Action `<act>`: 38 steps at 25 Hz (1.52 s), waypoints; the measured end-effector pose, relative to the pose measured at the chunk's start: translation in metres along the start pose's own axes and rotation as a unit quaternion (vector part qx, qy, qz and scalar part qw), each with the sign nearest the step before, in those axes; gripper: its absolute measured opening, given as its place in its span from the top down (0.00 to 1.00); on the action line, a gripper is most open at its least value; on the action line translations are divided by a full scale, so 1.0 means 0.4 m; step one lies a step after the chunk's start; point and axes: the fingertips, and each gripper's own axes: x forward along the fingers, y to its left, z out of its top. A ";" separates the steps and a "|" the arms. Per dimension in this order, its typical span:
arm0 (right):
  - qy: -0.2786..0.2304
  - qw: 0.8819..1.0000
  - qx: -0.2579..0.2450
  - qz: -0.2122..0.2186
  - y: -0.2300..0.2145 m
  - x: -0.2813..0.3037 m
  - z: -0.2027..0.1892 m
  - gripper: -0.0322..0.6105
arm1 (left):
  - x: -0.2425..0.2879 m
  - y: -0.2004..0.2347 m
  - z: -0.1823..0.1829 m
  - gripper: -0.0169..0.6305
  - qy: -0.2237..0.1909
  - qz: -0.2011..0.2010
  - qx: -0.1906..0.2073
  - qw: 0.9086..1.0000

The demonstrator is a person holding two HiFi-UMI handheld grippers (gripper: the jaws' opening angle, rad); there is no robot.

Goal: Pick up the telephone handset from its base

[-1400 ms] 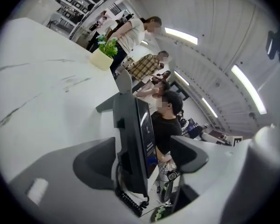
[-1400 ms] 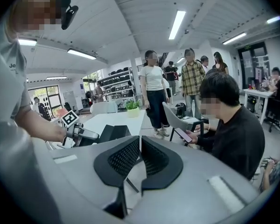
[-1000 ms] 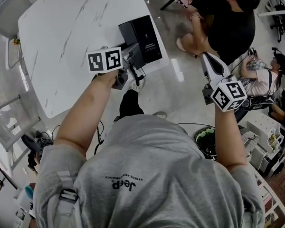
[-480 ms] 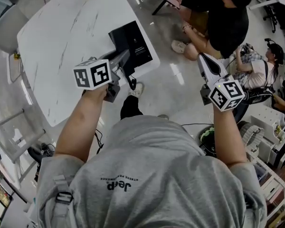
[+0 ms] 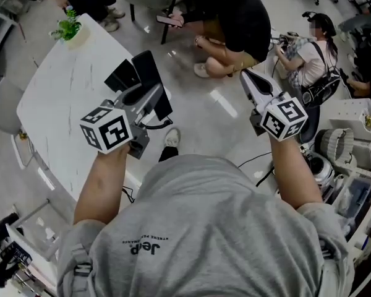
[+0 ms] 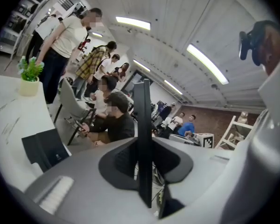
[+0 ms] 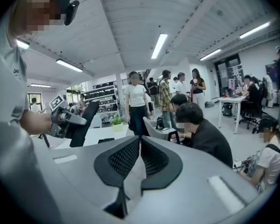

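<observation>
The black telephone handset point(image 5: 151, 79) is up off its black base point(image 5: 119, 77), which lies on the white table point(image 5: 55, 104). My left gripper point(image 5: 147, 99) is shut on the handset. Its jaws have just been closing, with the handset between them. In the left gripper view the handset point(image 6: 142, 111) stands edge-on as a thin dark slab between the pads, and the base point(image 6: 44, 148) lies low at the left. A dark cord point(image 5: 158, 124) hangs under the gripper. My right gripper point(image 5: 248, 80) is shut and empty out over the floor point(image 7: 139, 141); its view shows the left gripper holding the handset point(image 7: 84, 120).
A small potted plant point(image 5: 68, 30) stands at the table's far corner. People sit and crouch on the floor just beyond the table point(image 5: 235, 23), one more at the right point(image 5: 309, 54). White shelving and bins point(image 5: 352, 190) stand at the right.
My left gripper has risen with the handset, up and away from the base on the table. The right gripper has risen too and shifted left in the view.
</observation>
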 end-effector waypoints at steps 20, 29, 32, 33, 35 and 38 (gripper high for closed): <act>-0.116 0.969 0.037 -0.214 -0.229 -0.711 0.073 0.94 | 0.386 -0.717 -0.024 0.76 0.106 -0.311 0.189 0.925; -0.137 0.952 0.047 -0.271 -0.210 -0.868 0.069 0.94 | 0.438 -0.878 -0.114 0.76 0.159 -0.418 0.216 0.868; -0.142 0.946 0.049 -0.286 -0.204 -0.924 0.062 0.94 | 0.444 -0.927 -0.137 0.76 0.165 -0.439 0.222 0.855; -0.143 0.945 0.049 -0.290 -0.204 -0.946 0.064 0.94 | 0.446 -0.949 -0.142 0.76 0.166 -0.444 0.224 0.851; -0.145 0.942 0.050 -0.297 -0.205 -0.983 0.066 0.94 | 0.449 -0.983 -0.150 0.76 0.168 -0.453 0.227 0.846; -0.150 0.939 0.051 -0.304 -0.205 -1.023 0.059 0.95 | 0.449 -1.011 -0.168 0.76 0.166 -0.462 0.226 0.841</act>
